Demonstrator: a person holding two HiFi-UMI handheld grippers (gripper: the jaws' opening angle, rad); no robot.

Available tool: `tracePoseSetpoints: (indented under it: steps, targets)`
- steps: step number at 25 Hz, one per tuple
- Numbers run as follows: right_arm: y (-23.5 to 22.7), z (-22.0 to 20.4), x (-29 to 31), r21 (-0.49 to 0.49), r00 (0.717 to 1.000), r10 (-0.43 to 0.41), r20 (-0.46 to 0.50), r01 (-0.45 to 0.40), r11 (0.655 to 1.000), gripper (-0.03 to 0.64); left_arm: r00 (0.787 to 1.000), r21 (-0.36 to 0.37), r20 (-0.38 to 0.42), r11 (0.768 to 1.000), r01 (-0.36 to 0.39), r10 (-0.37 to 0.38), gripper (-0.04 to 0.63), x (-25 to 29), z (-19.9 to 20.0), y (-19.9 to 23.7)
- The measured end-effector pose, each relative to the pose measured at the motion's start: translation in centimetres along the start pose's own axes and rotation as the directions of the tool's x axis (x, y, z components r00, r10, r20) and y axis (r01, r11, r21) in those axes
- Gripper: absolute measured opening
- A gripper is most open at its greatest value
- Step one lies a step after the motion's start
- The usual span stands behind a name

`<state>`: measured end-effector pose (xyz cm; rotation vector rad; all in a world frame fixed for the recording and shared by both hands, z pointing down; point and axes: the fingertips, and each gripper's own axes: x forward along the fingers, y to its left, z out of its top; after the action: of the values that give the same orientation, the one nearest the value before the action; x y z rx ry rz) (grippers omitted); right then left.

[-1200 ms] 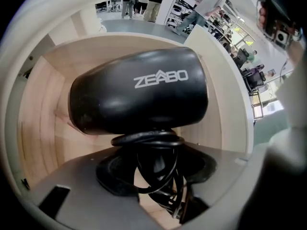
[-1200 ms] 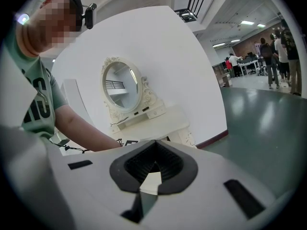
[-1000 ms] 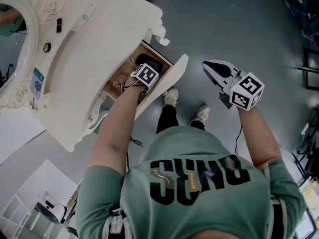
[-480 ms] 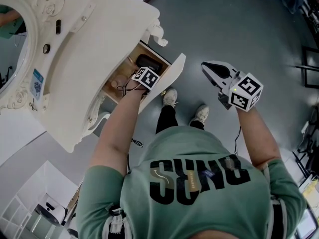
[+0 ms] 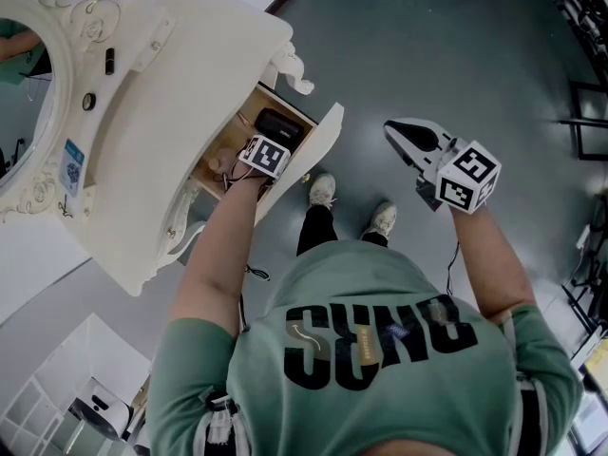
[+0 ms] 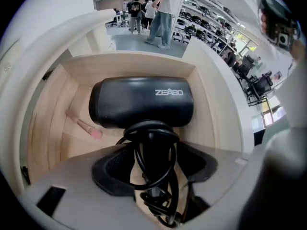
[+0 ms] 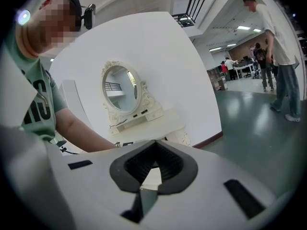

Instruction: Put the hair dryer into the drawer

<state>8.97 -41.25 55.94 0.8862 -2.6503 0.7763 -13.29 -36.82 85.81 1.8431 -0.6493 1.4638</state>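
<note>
White dressing counter (image 5: 171, 84) has its drawer (image 5: 228, 145) pulled out with the hair dryer (image 6: 141, 102) lying inside, where the left claw (image 6: 152, 163), whose jaws have just been opening, stands wide around the handle without pressing it, and the right claw (image 7: 153, 150) is closed and empty, so only withdrawal appears outstanding.

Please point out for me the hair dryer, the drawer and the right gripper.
hair dryer (image 6: 141, 102), left gripper view, on its black body.
drawer (image 6: 129, 63), left gripper view, on its wooden inner wall.
right gripper (image 5: 391, 127), head view, at its closed tips.
</note>
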Motion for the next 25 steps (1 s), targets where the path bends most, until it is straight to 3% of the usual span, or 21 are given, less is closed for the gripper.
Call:
tracePoseSetpoints:
  steps: [4,7,11,14,16,18,20,25]
  targets:
    - [0.3,0.4,-1.2,0.000,1.000,-0.009,0.017,0.009,1.000,-0.006,0.993,0.003,0.115,0.999,-0.036,0.035,0.272,-3.1,1.6,0.6]
    - [0.6,0.9,-2.4,-0.004,0.999,-0.015,0.032,0.015,1.000,-0.006,0.983,-0.049,0.183,0.998,0.028,-0.019,0.272,-5.1,1.9,-0.8]
    - [0.6,1.9,-4.2,-0.005,0.998,-0.027,0.065,0.027,1.000,-0.006,0.972,-0.082,0.234,0.997,0.006,0.013,0.272,-8.2,1.5,-0.6]
    - [0.7,2.9,-6.0,-0.016,0.995,-0.038,0.091,0.039,0.999,-0.006,0.952,-0.102,0.303,0.995,-0.006,0.037,0.273,-11.6,2.0,-0.6]
    - [0.8,3.6,-7.5,-0.026,0.993,-0.044,0.109,0.047,0.999,-0.006,0.927,-0.114,0.371,0.993,-0.008,0.050,0.272,-14.3,2.9,-1.0]
    - [1.1,4.5,-9.2,-0.034,0.991,-0.057,0.123,0.061,0.998,-0.006,0.885,-0.105,0.463,0.994,-0.004,0.052,0.272,-17.7,4.6,-2.2]
    - [1.2,5.3,-11.2,-0.044,0.987,-0.073,0.140,0.080,0.996,-0.006,0.825,-0.071,0.564,0.997,0.012,0.030,0.272,-21.4,7.1,-4.4]
    - [1.3,6.5,-16.7,-0.059,0.975,-0.108,0.196,0.122,0.991,-0.006,0.637,0.089,0.763,0.994,0.066,-0.111,0.265,-29.8,13.7,-12.9]
